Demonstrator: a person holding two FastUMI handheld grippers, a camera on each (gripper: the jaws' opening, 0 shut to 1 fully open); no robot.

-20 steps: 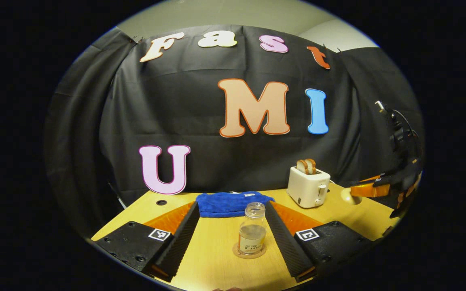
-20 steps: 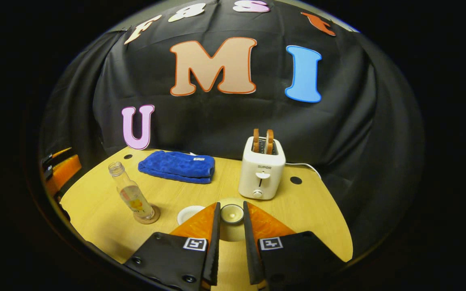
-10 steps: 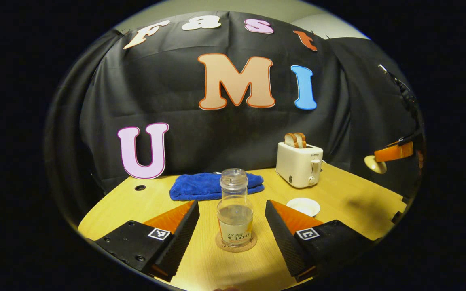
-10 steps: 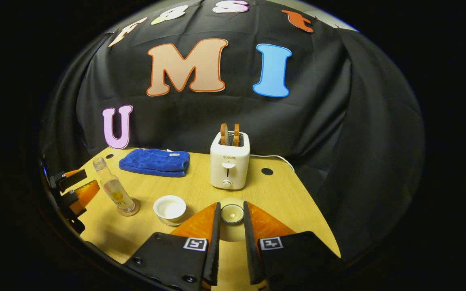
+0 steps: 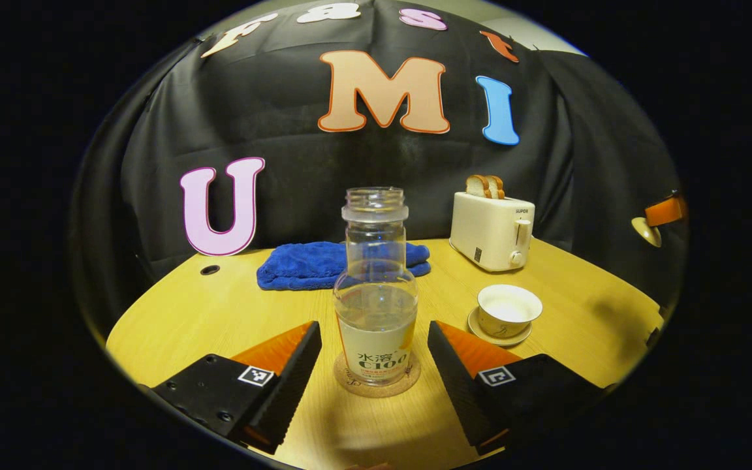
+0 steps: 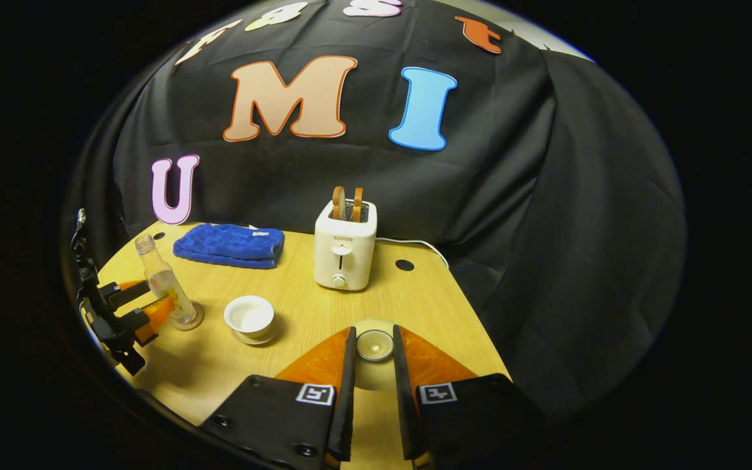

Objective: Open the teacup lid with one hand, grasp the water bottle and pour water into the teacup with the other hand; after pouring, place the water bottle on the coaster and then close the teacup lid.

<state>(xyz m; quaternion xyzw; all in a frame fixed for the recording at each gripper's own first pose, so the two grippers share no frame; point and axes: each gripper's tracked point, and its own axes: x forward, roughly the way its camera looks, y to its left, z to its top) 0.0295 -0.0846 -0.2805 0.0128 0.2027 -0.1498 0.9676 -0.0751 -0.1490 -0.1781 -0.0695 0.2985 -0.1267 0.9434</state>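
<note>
Now water bottle (image 5: pixel 376 294) upright on coaster (image 5: pixel 376 385) between wide-spread left hand-held gripper (image 5: pixel 375 356), right hand-held gripper (image 6: pixel 373 356) clamping teacup lid (image 6: pixel 374 344)

One water bottle (image 5: pixel 376 287); one coaster (image 5: pixel 376 385); one teacup (image 5: pixel 508 309); one lid (image 6: pixel 375 344); one toaster (image 5: pixel 491 223); two toast slices (image 5: pixel 486 186); one blue towel (image 5: pixel 324 263)

- My desk (image 5: pixel 219 313) is light wood with a round cable hole (image 5: pixel 209 269) near its far left edge.
- Black cloth (image 6: pixel 546 196) hangs behind it as the booth's wall.
- A pale wall (image 5: pixel 532 39) shows above the cloth.
</note>
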